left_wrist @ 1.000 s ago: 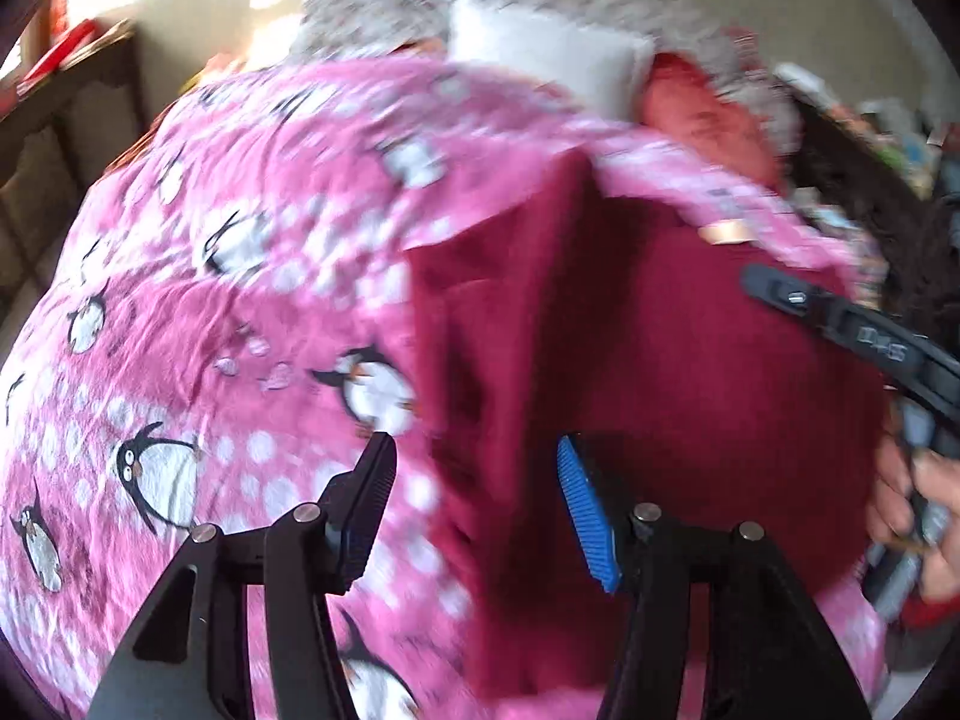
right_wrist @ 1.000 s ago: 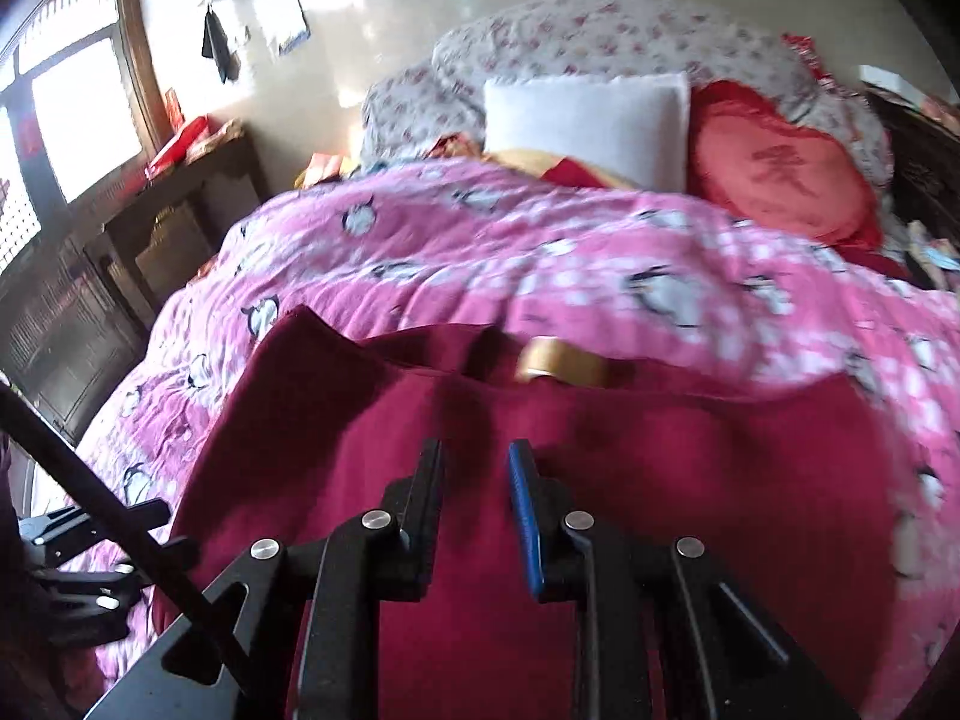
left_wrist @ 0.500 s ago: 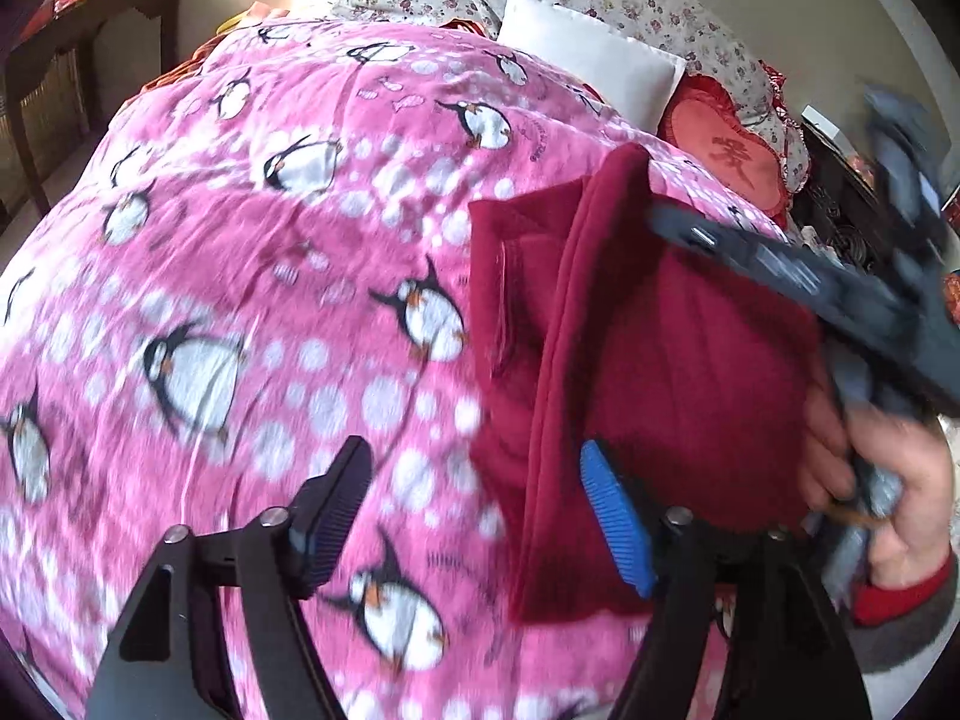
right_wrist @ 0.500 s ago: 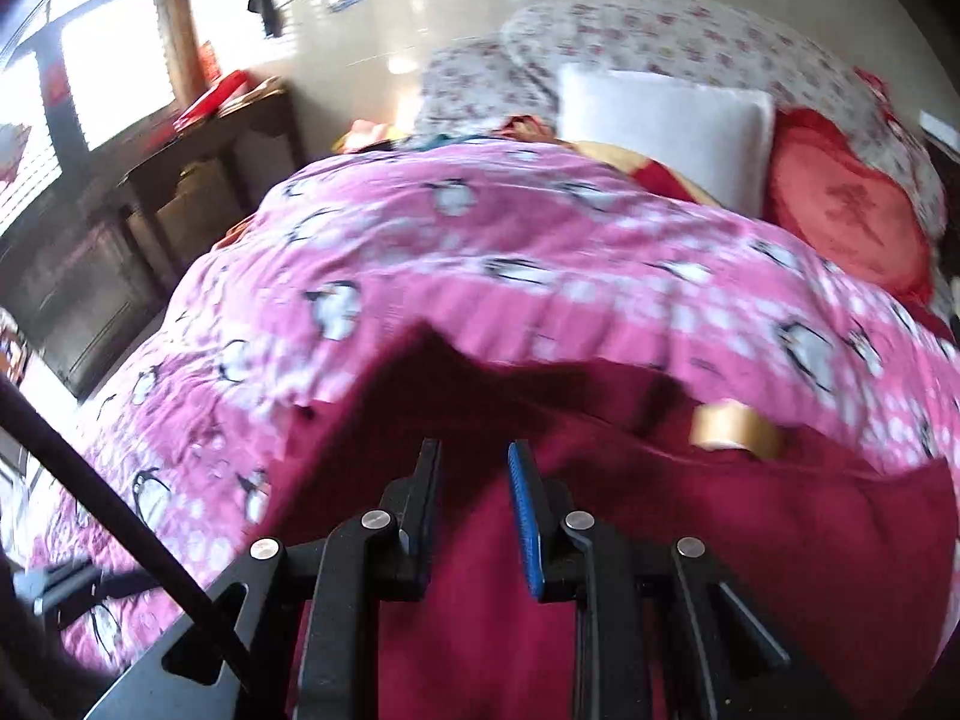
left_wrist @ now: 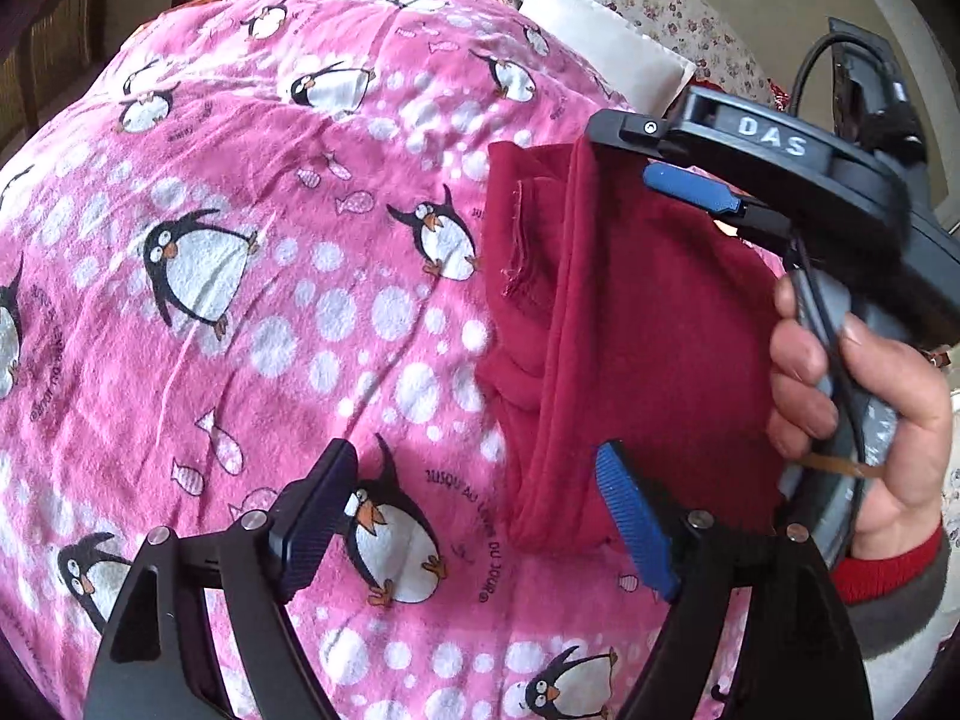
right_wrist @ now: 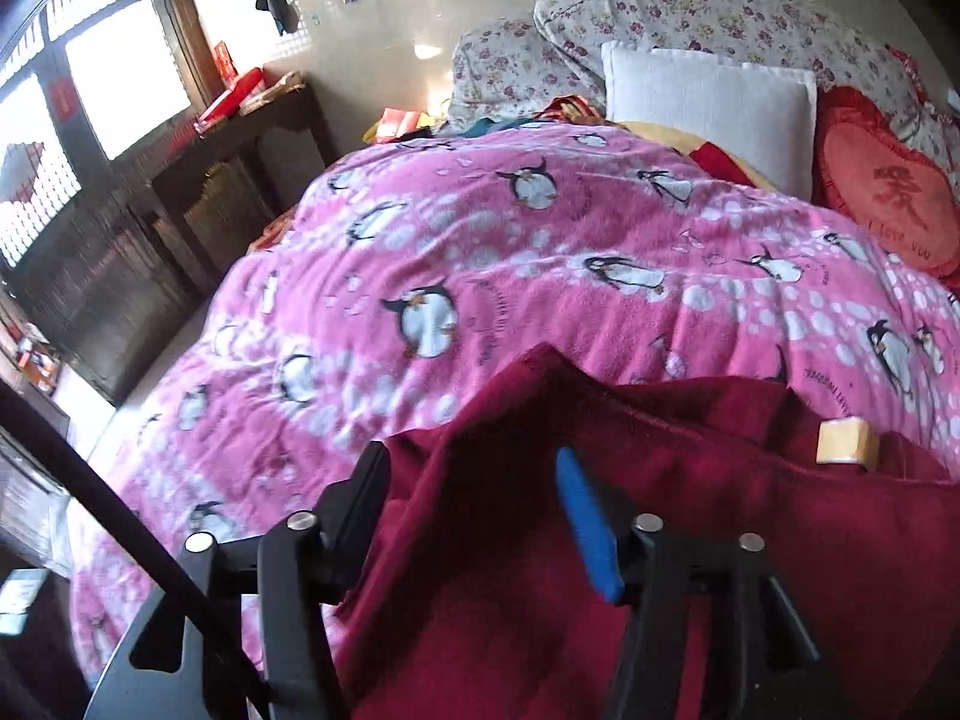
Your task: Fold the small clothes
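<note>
A dark red garment (left_wrist: 636, 324) lies folded over on the pink penguin blanket (left_wrist: 252, 276); it also fills the lower part of the right wrist view (right_wrist: 690, 510), with a yellow tag (right_wrist: 846, 443) at its far edge. My left gripper (left_wrist: 474, 516) is open and empty, above the blanket at the garment's near left edge. My right gripper (right_wrist: 474, 510) is open, its fingers spread over the folded cloth and holding nothing. In the left wrist view the right gripper (left_wrist: 690, 168) hovers over the garment's far edge, held by a hand (left_wrist: 858, 396).
A white pillow (right_wrist: 714, 102), a red heart cushion (right_wrist: 888, 198) and floral bedding (right_wrist: 690, 6) lie at the bed's head. A dark wooden cabinet (right_wrist: 198, 204) and windows stand to the left of the bed.
My right gripper has opened and let go of the red garment, which now lies folded over. My left gripper stayed open and drew back toward the garment's near left edge.
</note>
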The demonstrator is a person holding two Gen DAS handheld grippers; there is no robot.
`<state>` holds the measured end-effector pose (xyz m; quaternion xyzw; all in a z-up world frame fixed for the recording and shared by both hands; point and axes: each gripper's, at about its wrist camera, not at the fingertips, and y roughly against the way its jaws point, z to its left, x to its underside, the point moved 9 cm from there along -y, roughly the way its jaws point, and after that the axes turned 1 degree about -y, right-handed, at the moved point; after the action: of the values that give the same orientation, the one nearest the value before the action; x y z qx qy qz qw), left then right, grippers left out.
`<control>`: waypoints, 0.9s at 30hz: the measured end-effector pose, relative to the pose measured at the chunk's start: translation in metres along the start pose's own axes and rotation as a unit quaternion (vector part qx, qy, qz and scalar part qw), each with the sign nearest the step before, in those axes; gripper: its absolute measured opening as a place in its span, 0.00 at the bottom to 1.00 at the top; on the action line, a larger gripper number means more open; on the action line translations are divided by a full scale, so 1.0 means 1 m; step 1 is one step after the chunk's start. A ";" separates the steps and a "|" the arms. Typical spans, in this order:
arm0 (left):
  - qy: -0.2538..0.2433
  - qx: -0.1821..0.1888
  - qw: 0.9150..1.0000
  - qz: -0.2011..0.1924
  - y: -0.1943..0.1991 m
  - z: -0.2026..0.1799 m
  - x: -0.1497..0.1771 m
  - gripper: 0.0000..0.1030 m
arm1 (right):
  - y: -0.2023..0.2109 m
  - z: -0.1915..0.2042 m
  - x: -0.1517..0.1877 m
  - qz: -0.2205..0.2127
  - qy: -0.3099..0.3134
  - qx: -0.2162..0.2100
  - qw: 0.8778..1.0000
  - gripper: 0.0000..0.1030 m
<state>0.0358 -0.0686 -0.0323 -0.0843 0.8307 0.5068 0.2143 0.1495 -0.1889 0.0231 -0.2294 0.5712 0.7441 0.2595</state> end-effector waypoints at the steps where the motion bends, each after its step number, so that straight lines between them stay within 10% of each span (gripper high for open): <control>1: 0.000 -0.002 1.000 -0.001 0.000 0.000 0.000 0.79 | 0.002 0.002 0.001 0.004 0.001 -0.005 1.000 0.61; 27: 0.005 0.041 0.999 0.011 -0.010 -0.011 0.010 0.89 | -0.005 0.009 0.008 0.031 -0.013 0.012 0.999 0.86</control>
<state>0.0276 -0.0821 -0.0400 -0.0692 0.8526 0.4745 0.2079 0.1466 -0.1776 0.0165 -0.1981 0.5835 0.7480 0.2464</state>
